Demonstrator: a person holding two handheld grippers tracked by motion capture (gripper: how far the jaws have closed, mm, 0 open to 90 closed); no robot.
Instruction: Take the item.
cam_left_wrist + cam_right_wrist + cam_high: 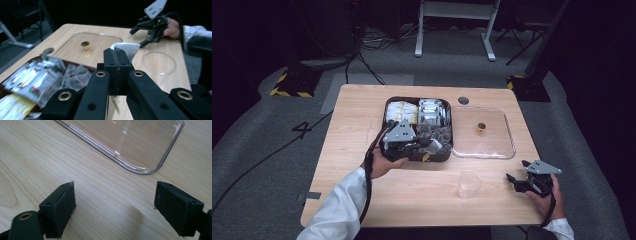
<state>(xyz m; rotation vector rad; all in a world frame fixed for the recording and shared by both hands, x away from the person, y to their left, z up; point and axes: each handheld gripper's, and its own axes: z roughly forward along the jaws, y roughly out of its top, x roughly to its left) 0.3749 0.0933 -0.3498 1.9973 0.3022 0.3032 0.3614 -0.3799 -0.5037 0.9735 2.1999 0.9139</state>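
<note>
My left gripper (117,58) pinches a small white sachet (126,48) by its edge, so it could slip before reaching the clear plastic cup (159,63), while my right gripper's (113,207) fingers sit wide and empty over the tabletop (37,157).

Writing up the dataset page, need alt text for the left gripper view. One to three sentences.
The left gripper has its black jaws shut on a small white packet, held above a wooden table. A dark tray of sachets lies lower left, a clear lid and a clear cup lie beyond, and the right gripper hovers open at the far edge.
</note>
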